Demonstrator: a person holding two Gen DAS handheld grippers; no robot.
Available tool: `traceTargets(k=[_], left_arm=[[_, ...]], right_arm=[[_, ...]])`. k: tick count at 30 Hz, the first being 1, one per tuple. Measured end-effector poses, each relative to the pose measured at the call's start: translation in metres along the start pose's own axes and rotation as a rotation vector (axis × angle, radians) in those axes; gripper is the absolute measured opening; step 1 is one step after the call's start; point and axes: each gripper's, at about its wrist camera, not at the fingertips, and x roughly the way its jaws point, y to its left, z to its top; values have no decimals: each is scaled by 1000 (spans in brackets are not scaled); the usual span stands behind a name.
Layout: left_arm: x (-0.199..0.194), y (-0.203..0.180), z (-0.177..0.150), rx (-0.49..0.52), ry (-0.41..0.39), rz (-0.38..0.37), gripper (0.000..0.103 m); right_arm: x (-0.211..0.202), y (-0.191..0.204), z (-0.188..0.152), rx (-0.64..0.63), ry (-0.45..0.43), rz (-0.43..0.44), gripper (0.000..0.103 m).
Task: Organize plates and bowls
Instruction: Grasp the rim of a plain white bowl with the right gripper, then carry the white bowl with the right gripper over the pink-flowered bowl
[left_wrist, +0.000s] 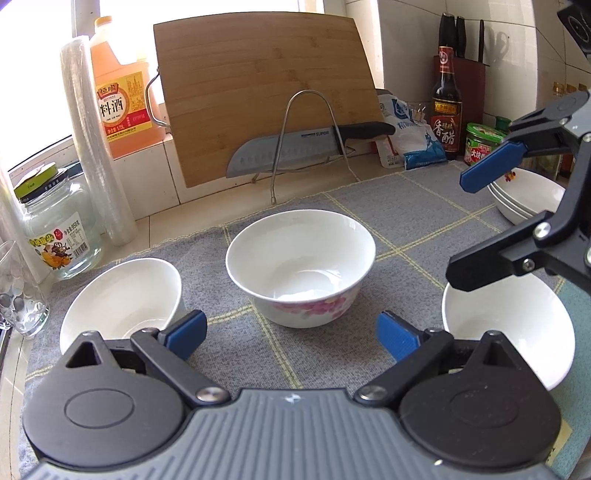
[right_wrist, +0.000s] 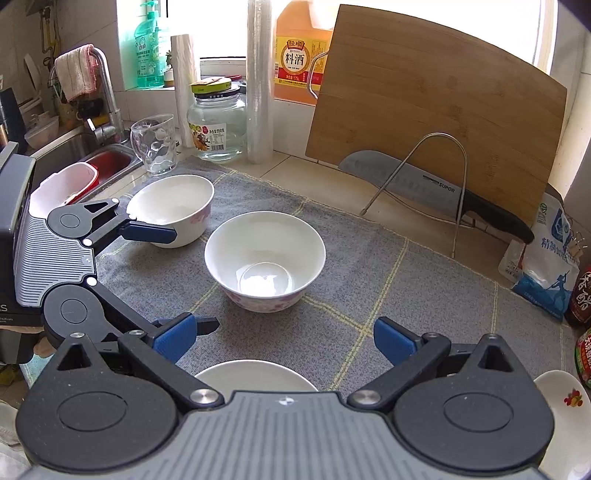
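Three white bowls with pink flowers stand apart on a grey checked mat (left_wrist: 314, 354). The middle bowl (left_wrist: 300, 266) also shows in the right wrist view (right_wrist: 265, 260). The left bowl (left_wrist: 122, 299) shows there too (right_wrist: 171, 208). The right bowl (left_wrist: 511, 325) lies partly under my right gripper (right_wrist: 245, 373). My left gripper (left_wrist: 290, 334) is open and empty, just short of the middle bowl. My right gripper (right_wrist: 286, 338) is open and empty, above the right bowl, seen from the left wrist (left_wrist: 469, 225). The left gripper shows in the right wrist view (right_wrist: 188, 280). Stacked white dishes (left_wrist: 524, 199) sit at the far right.
A bamboo cutting board (left_wrist: 266, 92) and a knife (left_wrist: 295, 147) lean in a wire rack at the back. Bottles (left_wrist: 447, 107), a salt bag (left_wrist: 410, 136), a glass jar (left_wrist: 59, 229), a glass cup (right_wrist: 155, 144) and a film roll (left_wrist: 96, 144) line the counter. A sink (right_wrist: 85, 155) lies at the left.
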Motion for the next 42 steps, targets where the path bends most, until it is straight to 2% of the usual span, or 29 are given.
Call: traceTargets(k=[22,35,42], left_arm=[[37,4,11,-71,15,-21,95],[42,5,14,-66,17,-51,90],[39,4,14,-54,14,-38,90]], right_arm=[[67,-27,43,-51,69,134,101],[103,-35,56,-50,118,203,87],[117,-35,63,-57,131,231,85]])
